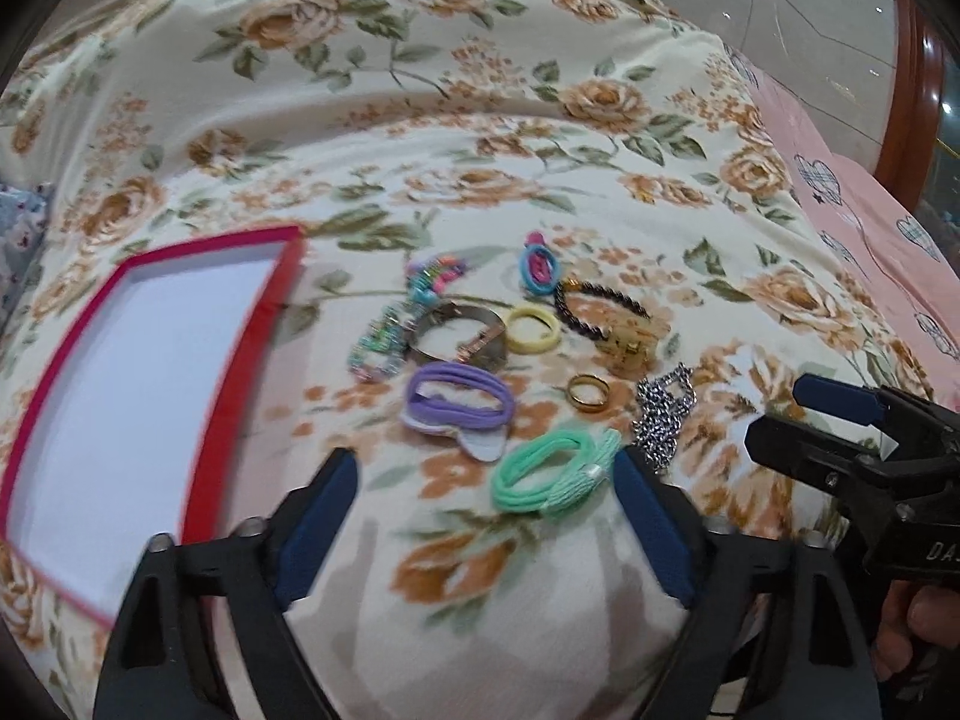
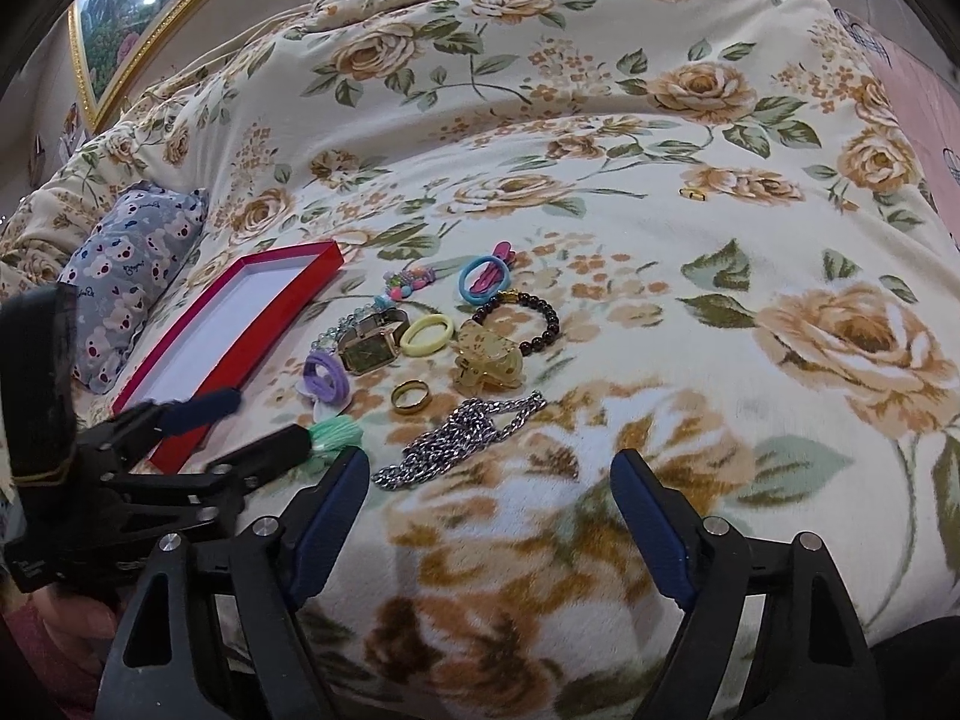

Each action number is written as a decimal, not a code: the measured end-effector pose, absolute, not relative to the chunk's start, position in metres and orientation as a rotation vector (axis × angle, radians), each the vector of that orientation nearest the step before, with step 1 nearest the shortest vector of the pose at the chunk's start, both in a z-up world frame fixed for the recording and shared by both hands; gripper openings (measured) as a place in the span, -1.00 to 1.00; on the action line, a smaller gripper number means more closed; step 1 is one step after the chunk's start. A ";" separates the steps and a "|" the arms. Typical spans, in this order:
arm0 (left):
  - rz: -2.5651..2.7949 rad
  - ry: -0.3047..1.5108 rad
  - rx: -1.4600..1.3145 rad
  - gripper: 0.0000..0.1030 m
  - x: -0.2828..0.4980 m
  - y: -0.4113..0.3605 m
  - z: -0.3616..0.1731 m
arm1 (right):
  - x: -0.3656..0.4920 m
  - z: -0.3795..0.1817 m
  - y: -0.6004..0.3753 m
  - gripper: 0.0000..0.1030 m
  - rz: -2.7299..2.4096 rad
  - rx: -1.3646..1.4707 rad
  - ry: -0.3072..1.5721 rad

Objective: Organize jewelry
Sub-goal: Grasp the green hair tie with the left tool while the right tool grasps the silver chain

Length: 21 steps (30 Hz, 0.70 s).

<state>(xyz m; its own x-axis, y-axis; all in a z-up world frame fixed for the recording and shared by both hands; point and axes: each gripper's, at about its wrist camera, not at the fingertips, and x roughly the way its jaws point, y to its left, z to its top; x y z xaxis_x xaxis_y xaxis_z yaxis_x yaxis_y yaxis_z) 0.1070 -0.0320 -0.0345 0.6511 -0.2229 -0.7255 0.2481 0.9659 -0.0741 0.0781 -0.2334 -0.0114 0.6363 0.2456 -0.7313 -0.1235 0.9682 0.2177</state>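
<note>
A pile of jewelry lies on a floral blanket (image 1: 420,120), to the right of a red box (image 1: 240,372) with a bare white inside. My left gripper (image 1: 486,480) is open. A green hair tie (image 1: 546,474) lies between its fingertips and touches only the right finger (image 1: 648,516). Ahead lie a purple hair tie (image 1: 459,399), a watch (image 1: 462,336), a yellow band (image 1: 533,330) and a gold ring (image 1: 588,391). My right gripper (image 2: 489,468) is open, just short of a silver chain (image 2: 456,438). Beyond it sit an amber claw clip (image 2: 489,360) and a dark bead bracelet (image 2: 540,312).
A bear-print pillow (image 2: 132,276) lies behind the red box (image 2: 264,324). A pink sheet (image 1: 870,228) borders the blanket on the right. A small gold piece (image 2: 693,193) sits alone farther back. A gilt-framed picture (image 2: 150,18) hangs at the far left.
</note>
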 end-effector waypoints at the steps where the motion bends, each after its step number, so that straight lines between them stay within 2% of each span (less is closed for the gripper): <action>1: -0.279 0.837 0.027 0.43 0.112 -0.032 -0.039 | 0.079 -0.012 -0.233 0.59 0.211 0.153 0.860; 4: -0.323 0.870 0.002 0.03 0.126 -0.031 -0.047 | 0.085 -0.015 -0.233 0.57 0.212 0.153 0.874; 6: -0.364 0.886 -0.027 -0.34 0.132 -0.027 -0.049 | 0.089 -0.018 -0.231 0.54 0.217 0.152 0.886; 7: -0.376 0.887 -0.036 -0.42 0.133 -0.026 -0.049 | 0.091 -0.019 -0.229 0.53 0.223 0.151 0.892; 9: -0.392 0.886 -0.042 -0.71 0.133 -0.023 -0.048 | 0.097 -0.022 -0.224 0.52 0.235 0.144 0.905; 11: -0.409 0.885 -0.051 -0.84 0.131 -0.020 -0.047 | 0.102 -0.025 -0.220 0.52 0.243 0.133 0.914; 15: -0.420 0.889 -0.067 -0.94 0.129 -0.012 -0.046 | 0.113 -0.036 -0.213 0.50 0.240 0.099 0.938; 20: -0.420 0.909 -0.102 -0.95 0.133 -0.005 -0.047 | 0.120 -0.045 -0.211 0.28 0.234 0.061 0.957; 21: -0.425 0.913 -0.108 -0.89 0.135 -0.005 -0.047 | 0.121 -0.046 -0.210 0.25 0.238 0.054 0.957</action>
<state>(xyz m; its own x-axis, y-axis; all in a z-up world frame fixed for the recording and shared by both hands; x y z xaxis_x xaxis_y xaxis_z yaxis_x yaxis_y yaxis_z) 0.1350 -0.0052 -0.0466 0.5346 -0.4007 -0.7441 0.3104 0.9120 -0.2681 0.1208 -0.2104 -0.0457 0.5517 0.2250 -0.8031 -0.1773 0.9726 0.1507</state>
